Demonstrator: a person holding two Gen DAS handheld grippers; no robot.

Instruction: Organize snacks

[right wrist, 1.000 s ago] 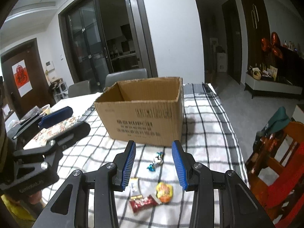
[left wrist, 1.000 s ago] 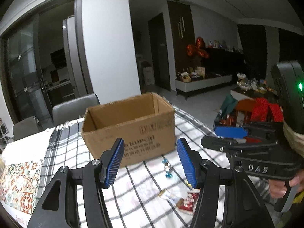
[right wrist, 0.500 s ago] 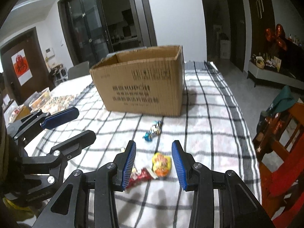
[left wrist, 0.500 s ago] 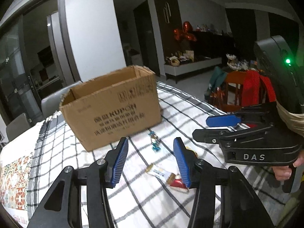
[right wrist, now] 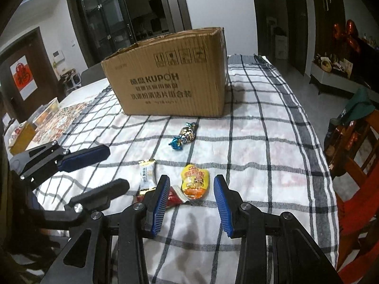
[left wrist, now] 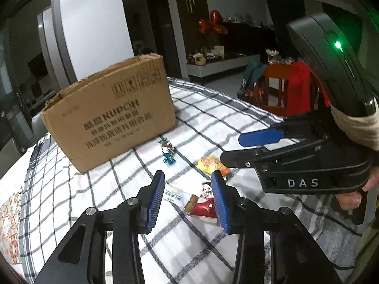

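Right wrist view: my right gripper (right wrist: 190, 202) stands open over the yellow-orange snack pouch (right wrist: 195, 181), which lies just ahead between the pads, long axis along my fingers. My left gripper (left wrist: 187, 200) is closing, nothing pinched yet, over the white wrapped bar (left wrist: 175, 194) and red packet (left wrist: 205, 207). Count: four snacks near me, one blue foil candy (right wrist: 184, 136) beside the one brown cardboard box (right wrist: 170, 75).

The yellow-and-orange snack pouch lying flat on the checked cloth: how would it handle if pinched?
The yellow-and-orange snack pouch looks puffy, so probably light and squashy. Its glossy film may slip. Lying flat, it shouldn't roll.
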